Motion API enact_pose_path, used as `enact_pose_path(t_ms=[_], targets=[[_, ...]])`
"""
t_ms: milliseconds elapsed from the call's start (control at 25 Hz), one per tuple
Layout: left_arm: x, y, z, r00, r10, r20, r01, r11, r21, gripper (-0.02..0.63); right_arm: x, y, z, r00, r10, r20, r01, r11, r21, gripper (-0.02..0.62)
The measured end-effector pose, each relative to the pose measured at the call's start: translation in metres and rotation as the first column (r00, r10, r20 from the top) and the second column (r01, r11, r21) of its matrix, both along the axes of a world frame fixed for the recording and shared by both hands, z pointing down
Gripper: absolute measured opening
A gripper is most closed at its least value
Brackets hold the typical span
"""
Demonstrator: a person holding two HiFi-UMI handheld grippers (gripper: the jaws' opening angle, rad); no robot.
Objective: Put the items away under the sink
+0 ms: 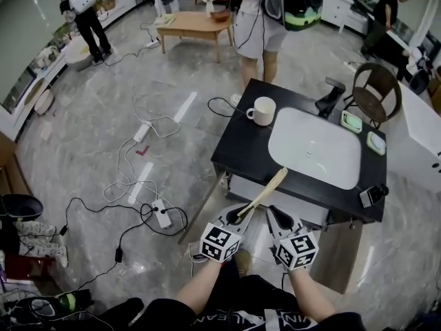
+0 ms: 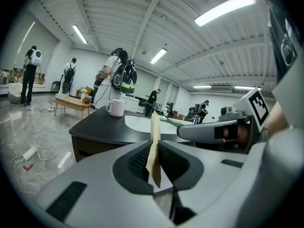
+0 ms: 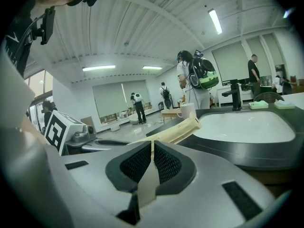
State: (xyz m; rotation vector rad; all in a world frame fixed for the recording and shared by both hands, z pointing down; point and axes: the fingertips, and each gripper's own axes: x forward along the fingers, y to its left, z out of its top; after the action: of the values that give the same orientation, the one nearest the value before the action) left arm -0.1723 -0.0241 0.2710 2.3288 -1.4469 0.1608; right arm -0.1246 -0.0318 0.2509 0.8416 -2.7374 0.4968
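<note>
Jaws of our left gripper (image 1: 238, 219) (image 2: 154, 160) are closed on the spatula (image 1: 265, 193) (image 2: 155, 141), gripping its flat end edge-on. The other end shows just in front of the sink (image 1: 313, 147); we cannot tell if it touches the counter (image 1: 241, 150). Our right gripper (image 1: 275, 216) (image 3: 152, 160), nearer us than the sink, has its jaws pressed together, and we cannot identify the pale sliver in the seam. The space under the sink is mostly hidden. Only the right gripper view shows the spatula's (image 3: 175, 132) flared end.
</note>
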Motion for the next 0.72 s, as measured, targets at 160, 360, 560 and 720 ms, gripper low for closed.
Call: enact_pose_path(t_ms=[160,360,560,720], targets=[[0.01,0.015,-0.001,0.999,0.034,0.002,-0.034,0.999,-0.005,0.035,0.008,0.013,-0.002,1.0,0.027,0.009,-0.027,1.0,0.0,0.037],[0.015,0.037,-0.008,0.997,0.081,0.013,-0.081,0.997,-0.001,0.035,0.011,0.032,-0.009,0.997,0.076,0.007,-0.076,0.997,0.01,0.037],[0.016,0.063,-0.016,0.993,0.118,0.026,-0.118,0.993,0.004,0.035,0.013,0.06,-0.013,0.992,0.124,0.015,-0.124,0.992,0.017,0.037],[0.02,0.086,-0.017,0.99,0.136,0.021,-0.136,0.991,0.005,0.035,0.018,0.084,-0.018,0.987,0.156,0.022,-0.157,0.987,0.028,0.038]])
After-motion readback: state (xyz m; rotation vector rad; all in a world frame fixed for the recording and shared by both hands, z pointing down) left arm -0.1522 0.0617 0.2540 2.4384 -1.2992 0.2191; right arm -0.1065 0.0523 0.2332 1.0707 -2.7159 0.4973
